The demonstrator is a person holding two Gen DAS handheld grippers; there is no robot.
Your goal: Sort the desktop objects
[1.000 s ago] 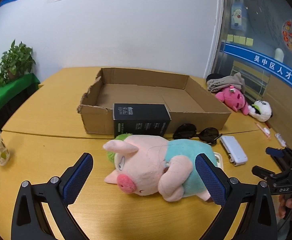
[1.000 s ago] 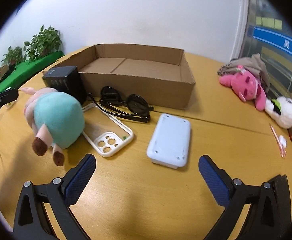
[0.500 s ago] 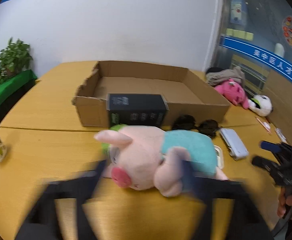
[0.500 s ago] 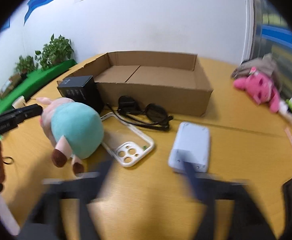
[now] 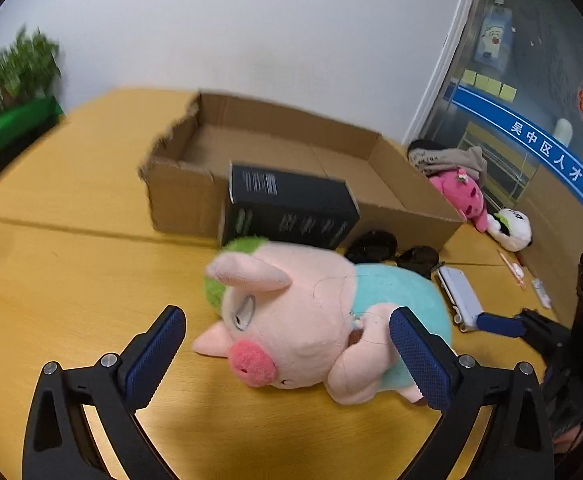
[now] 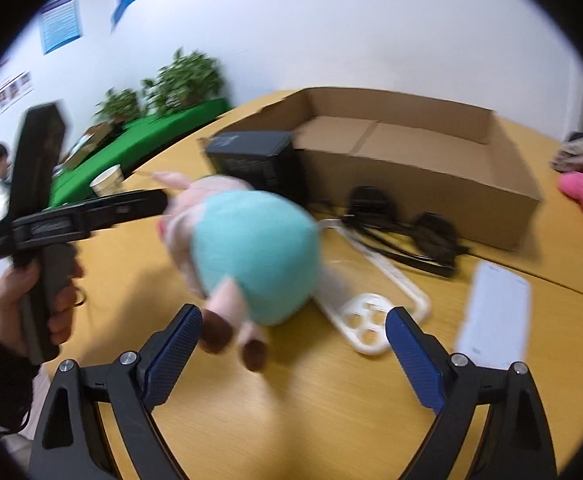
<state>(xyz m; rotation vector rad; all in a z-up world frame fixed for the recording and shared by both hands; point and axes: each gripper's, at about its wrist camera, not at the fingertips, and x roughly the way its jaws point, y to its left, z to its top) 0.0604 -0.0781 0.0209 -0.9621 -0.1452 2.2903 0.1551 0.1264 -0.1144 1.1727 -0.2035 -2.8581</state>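
Note:
A pink pig plush in a teal shirt lies on the wooden table; its teal back faces the right wrist view. My left gripper is open, with its jaws on either side of the pig's head and arm. My right gripper is open at the pig's feet. Behind stand a black box and an open cardboard box. Sunglasses, a clear phone case and a white device lie to the right.
A pink plush, a panda plush and a grey cloth lie at the table's far right. A paper cup stands at the left. Green-covered tables with plants are beyond.
Both grippers have moved closer to the pig. The left gripper's jaws now flank its head. The right gripper swung left from the white device to the pig's feet.

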